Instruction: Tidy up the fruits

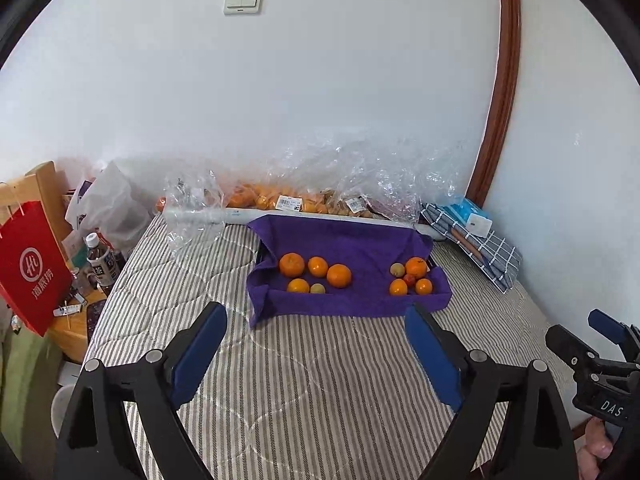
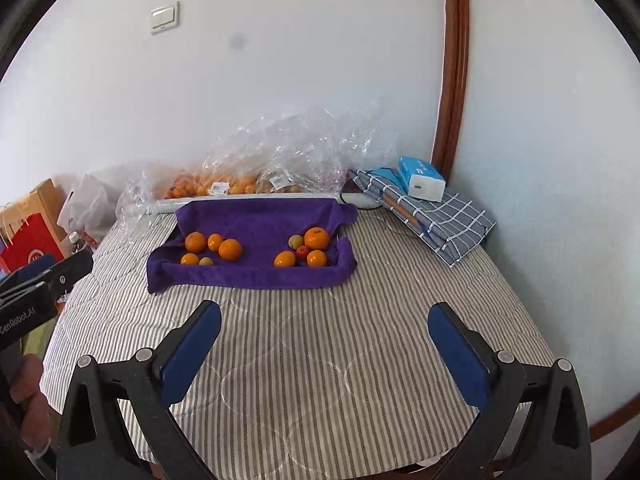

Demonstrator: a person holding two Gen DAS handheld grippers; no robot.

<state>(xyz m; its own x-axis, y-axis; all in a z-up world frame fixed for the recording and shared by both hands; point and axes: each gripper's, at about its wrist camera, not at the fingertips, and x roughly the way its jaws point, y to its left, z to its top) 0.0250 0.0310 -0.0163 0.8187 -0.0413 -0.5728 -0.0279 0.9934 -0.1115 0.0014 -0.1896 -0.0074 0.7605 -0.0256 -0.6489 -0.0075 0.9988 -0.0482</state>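
A tray draped in a purple towel [image 1: 352,240] [image 2: 260,216] lies on the striped bedding. In its left part sit several oranges [image 1: 292,265] [image 2: 195,241] and a small pale fruit [image 1: 317,289] [image 2: 205,261]. Its right part holds more oranges [image 1: 416,267] [image 2: 317,238], a pale fruit [image 1: 397,269] [image 2: 295,241] and a small red fruit [image 1: 409,279] [image 2: 302,251]. My left gripper [image 1: 316,316] stands open and empty, short of the tray's front edge. My right gripper [image 2: 325,314] is open and empty too, likewise back from the tray.
Clear plastic bags with more oranges [image 1: 256,196] [image 2: 224,184] lie behind the tray by the wall. A folded checked cloth [image 1: 480,240] [image 2: 440,216] with a tissue pack [image 2: 420,178] sits at the back right. A red paper bag [image 1: 32,264] and bottle [image 1: 100,260] stand left of the bed.
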